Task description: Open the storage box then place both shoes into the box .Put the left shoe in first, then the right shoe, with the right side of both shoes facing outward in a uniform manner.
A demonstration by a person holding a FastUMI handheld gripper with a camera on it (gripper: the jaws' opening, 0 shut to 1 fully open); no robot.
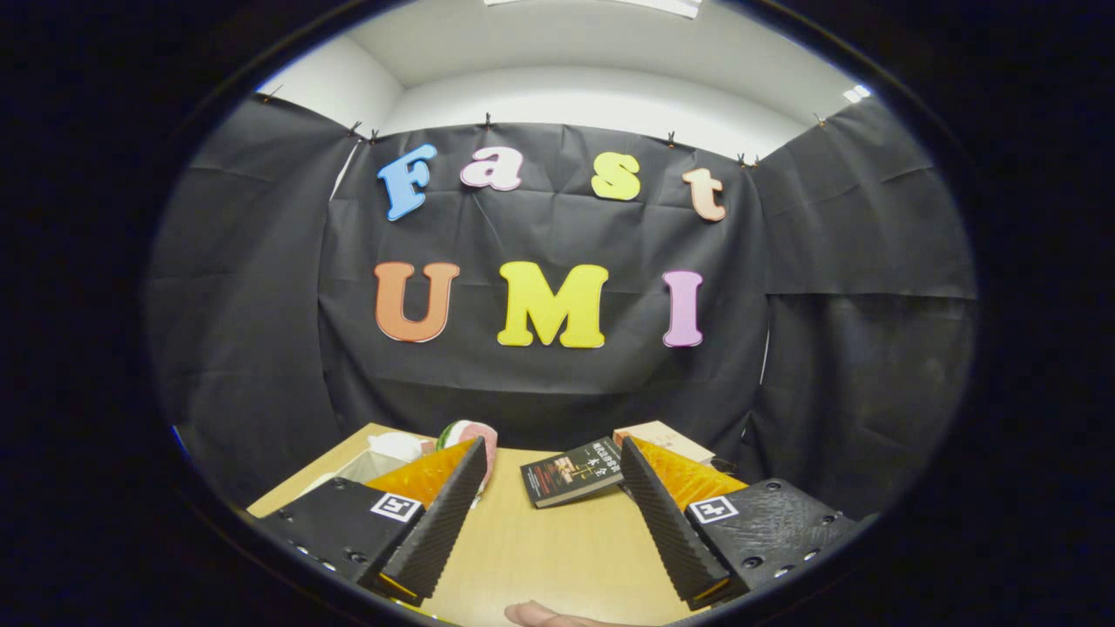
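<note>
- Gripper point(553, 488) held level above the table point(540, 557), looking across it toward the booth wall. Its fingers are spread wide with nothing between them but bare tabletop.
- Task's things sit beyond the left finger, at the far left of the table. A pale, translucent container, probably the storage box point(370, 466), lies there, its near side hidden behind that finger. Whether its lid is on or off cannot be told.
- Just past the left fingertip a rounded pink-and-white item with a green stripe peeks out: likely a shoe point(475, 433), though too little shows to be sure. Which shoe it is and which way its long axis runs cannot be read. A second shoe cannot be made out.
- Key relation: box and shoe both lie ahead and to the left of the gap between the fingers, not in line with it. Reaching either one would, by my judgement, call for swinging the gripper left and tipping it down.
- Not task items: a dark book point(571, 473) lies flat just ahead of the right finger, and a tan box point(666, 438) sits behind it, partly covered by that fingertip.
- A person's fingertip point(544, 616) shows at the near table edge, below the gap.
- Stage cannot be settled from this view.
</note>
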